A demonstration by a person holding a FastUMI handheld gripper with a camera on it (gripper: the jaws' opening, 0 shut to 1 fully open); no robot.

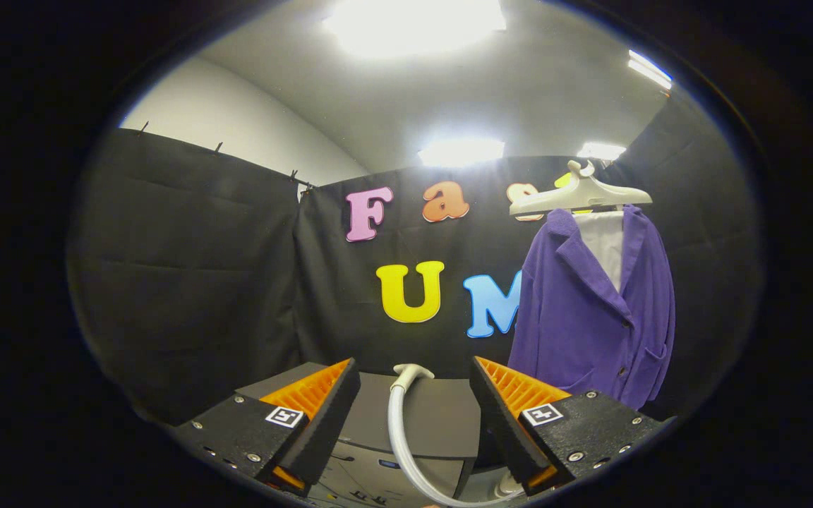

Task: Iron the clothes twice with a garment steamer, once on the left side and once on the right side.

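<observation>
Black cloth (pixel 195 282) is hanging as the wall of the booth on every side, and it is falling in soft folds. Small clips (pixel 217 147) are holding its upper edge. Above the cloth, a plain white room wall (pixel 230 127) is rising and is curving into a grey-white ceiling (pixel 519 92). Several ceiling lights (pixel 413 25) are shining very bright, one large and the others smaller, near the top of the cloth. Low in front of the cloth, a grey cabinet (pixel 435 416) is standing.
</observation>
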